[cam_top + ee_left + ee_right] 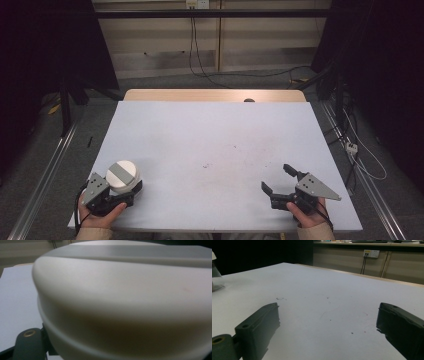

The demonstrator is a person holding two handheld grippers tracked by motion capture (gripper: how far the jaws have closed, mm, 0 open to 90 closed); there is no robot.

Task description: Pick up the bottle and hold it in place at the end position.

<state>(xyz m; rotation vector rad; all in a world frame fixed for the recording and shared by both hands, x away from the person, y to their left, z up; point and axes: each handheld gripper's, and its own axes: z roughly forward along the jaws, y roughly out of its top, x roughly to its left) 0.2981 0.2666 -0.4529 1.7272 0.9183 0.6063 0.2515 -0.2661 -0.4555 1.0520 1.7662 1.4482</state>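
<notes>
Two claws logged | left claw [131,189]: clamped on white round container [122,176] | right claw [280,179]: spread wide, nothing held | tabletop [210,135]: white

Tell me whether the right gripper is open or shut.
Open. The right gripper rests on the white table with its jaws spread wide apart and nothing between them; its own view shows bare tabletop between the jaws.

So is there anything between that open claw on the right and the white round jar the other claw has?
Nothing visible. The right gripper stands open, and only bare table lies between it and the white jar, which the left gripper has shut on at the table's near left corner.
</notes>
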